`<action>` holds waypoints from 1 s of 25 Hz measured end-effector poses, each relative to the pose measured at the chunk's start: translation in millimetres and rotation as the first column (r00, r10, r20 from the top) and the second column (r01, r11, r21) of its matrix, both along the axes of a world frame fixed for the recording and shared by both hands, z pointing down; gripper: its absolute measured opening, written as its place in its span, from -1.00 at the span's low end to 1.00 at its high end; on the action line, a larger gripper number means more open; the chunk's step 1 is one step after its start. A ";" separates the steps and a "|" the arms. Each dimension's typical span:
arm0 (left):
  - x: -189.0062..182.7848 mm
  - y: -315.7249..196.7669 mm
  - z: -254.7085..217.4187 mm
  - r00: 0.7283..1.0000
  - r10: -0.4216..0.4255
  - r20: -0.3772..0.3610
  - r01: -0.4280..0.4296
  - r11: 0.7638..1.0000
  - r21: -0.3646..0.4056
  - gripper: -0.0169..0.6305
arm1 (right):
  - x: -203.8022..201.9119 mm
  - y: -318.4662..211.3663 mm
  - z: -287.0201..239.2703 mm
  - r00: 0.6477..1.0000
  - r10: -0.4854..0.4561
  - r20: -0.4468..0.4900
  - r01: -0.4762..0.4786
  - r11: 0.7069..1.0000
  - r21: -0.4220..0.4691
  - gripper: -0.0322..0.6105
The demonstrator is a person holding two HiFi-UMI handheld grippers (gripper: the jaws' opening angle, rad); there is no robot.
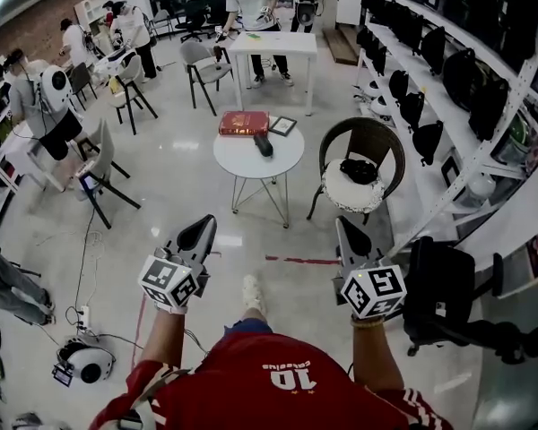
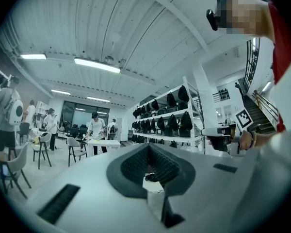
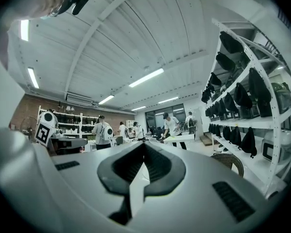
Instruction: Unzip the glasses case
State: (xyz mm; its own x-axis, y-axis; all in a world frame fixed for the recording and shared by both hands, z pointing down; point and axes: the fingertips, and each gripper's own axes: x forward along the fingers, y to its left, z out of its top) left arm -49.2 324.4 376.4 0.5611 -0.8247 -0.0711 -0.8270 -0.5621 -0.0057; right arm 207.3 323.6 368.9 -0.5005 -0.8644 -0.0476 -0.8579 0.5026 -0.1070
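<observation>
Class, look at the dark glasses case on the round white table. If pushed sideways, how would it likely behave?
The glasses case looks small and rounded, so it is probably light and may slide or roll on the glossy round table. It lies near the middle, so a gentle push should not send it off. Its even outline suggests a stiff shell.

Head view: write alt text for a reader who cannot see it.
A person in a red shirt holds the left gripper and right gripper level, jaws together and empty, short of a round white table. On it lie a dark oblong glasses case, a red book and a small framed picture.
</observation>
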 end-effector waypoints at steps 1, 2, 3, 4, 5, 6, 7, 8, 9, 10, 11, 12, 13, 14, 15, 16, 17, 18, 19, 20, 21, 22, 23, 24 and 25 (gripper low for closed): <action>-1.0 1.3 1.1 1.000 -0.001 -0.005 0.001 1.000 -0.003 -0.92 | 0.5 0.3 -0.7 1.000 0.002 0.007 -0.002 1.000 0.002 -0.85; -2.1 2.3 2.2 1.000 -0.002 -0.008 0.002 1.000 -0.004 -0.92 | 0.9 0.4 -1.2 1.000 0.002 0.014 -0.002 1.000 0.005 -0.85; -3.4 2.4 3.3 1.000 -0.006 -0.008 0.006 1.000 -0.005 -0.92 | 1.0 0.2 -1.5 1.000 0.000 0.021 0.000 1.000 0.007 -0.85; -5.0 1.7 4.2 1.000 -0.012 -0.008 0.012 1.000 -0.006 -0.92 | 0.7 -0.1 -1.7 1.000 -0.004 0.026 0.004 1.000 0.008 -0.85; -6.6 0.9 4.9 1.000 -0.019 -0.011 0.019 1.000 -0.008 -0.92 | 0.0 0.0 -1.7 1.000 -0.013 0.028 0.012 1.000 0.009 -0.85; -7.6 0.5 5.3 1.000 -0.023 -0.017 0.023 1.000 -0.011 -0.92 | -1.2 0.2 -1.8 0.999 -0.024 0.023 0.024 1.000 0.013 -0.86; -8.1 0.4 5.4 0.999 -0.024 -0.024 0.024 1.000 -0.013 -0.92 | -2.9 0.3 -2.3 0.999 -0.037 0.009 0.037 0.999 0.020 -0.86; -7.9 0.5 5.2 0.999 -0.024 -0.028 0.023 1.000 -0.014 -0.92 | -5.2 -0.3 -3.2 0.999 -0.051 -0.013 0.051 0.998 0.030 -0.86; -7.4 0.2 5.5 0.999 -0.022 -0.027 0.021 1.000 -0.015 -0.92 | -7.7 -2.0 -3.8 0.997 -0.065 -0.035 0.066 0.997 0.040 -0.86; -6.9 -0.6 6.5 0.999 -0.021 -0.025 0.020 1.000 -0.019 -0.92 | -10.1 -4.7 -3.5 0.996 -0.080 -0.050 0.082 0.996 0.043 -0.86; -6.2 -2.0 8.4 0.999 -0.020 -0.025 0.020 0.999 -0.025 -0.92 | -11.9 -8.0 -2.2 0.994 -0.097 -0.052 0.098 0.995 0.035 -0.86; -5.1 -3.5 10.5 0.999 -0.020 -0.026 0.019 0.999 -0.031 -0.92 | -12.8 -11.2 -0.4 0.993 -0.111 -0.044 0.112 0.993 0.023 -0.86; -3.6 -5.2 12.1 1.000 -0.020 -0.025 0.019 0.999 -0.033 -0.92 | -13.3 -14.0 1.0 0.992 -0.121 -0.035 0.121 0.993 0.013 -0.86; -1.6 -6.9 12.9 1.000 -0.017 -0.019 0.017 0.999 -0.031 -0.92 | -13.8 -16.5 1.9 0.992 -0.127 -0.029 0.127 0.992 0.006 -0.86; 1.0 -8.9 13.0 1.000 -0.012 -0.009 0.011 1.000 -0.026 -0.92 | -14.6 -18.7 2.5 0.991 -0.130 -0.027 0.131 0.991 0.001 -0.86; 4.0 -11.3 13.0 1.000 -0.003 0.003 0.004 1.000 -0.022 -0.92 | -15.8 -20.7 3.1 0.991 -0.134 -0.030 0.134 0.991 -0.002 -0.86; 7.1 -14.3 13.2 1.000 0.006 0.015 -0.005 1.000 -0.019 -0.92 | -16.8 -22.4 4.0 0.990 -0.136 -0.037 0.136 0.991 -0.003 -0.86; 9.8 -17.7 13.5 1.000 0.013 0.022 -0.013 1.000 -0.018 -0.92 | -17.6 -23.8 5.1 0.989 -0.138 -0.048 0.138 0.990 -0.003 -0.86; 12.2 -21.3 13.7 1.000 0.019 0.023 -0.019 1.000 -0.018 -0.92 | -17.9 -25.2 5.9 0.988 -0.139 -0.060 0.140 0.990 -0.001 -0.86; 14.0 -24.8 13.6 1.000 0.023 0.020 -0.023 1.000 -0.019 -0.92 | -18.0 -26.8 6.1 0.988 -0.141 -0.069 0.142 0.990 0.004 -0.86; 15.3 -28.4 13.2 1.000 0.026 0.016 -0.025 1.000 -0.018 -0.92 | -18.2 -28.8 5.0 0.987 -0.144 -0.072 0.145 0.989 0.014 -0.86; 16.3 -32.3 12.7 1.000 0.028 0.014 -0.028 0.999 -0.017 -0.92 | -18.7 -31.2 2.9 0.987 -0.149 -0.069 0.151 0.988 0.028 -0.86; 16.9 -36.7 12.4 0.999 0.031 0.014 -0.031 0.999 -0.017 -0.92 | -19.4 -33.9 0.4 0.986 -0.155 -0.062 0.158 0.987 0.043 -0.86; 17.2 -41.6 12.2 0.999 0.035 0.014 -0.034 0.999 -0.017 -0.92 | -20.3 -37.0 -1.8 0.985 -0.162 -0.057 0.165 0.985 0.055 -0.86; 17.2 -47.1 12.2 0.999 0.038 0.013 -0.038 0.999 -0.018 -0.92 | -21.3 -40.9 -3.2 0.984 -0.168 -0.055 0.171 0.983 0.063 -0.86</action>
State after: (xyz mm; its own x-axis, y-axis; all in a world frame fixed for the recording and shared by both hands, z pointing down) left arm -32.0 277.4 388.6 0.5929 -0.8038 -0.0489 -0.8049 -0.5933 -0.0062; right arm 186.0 282.8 365.8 -0.6424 -0.7627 -0.0745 -0.7632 0.6456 -0.0278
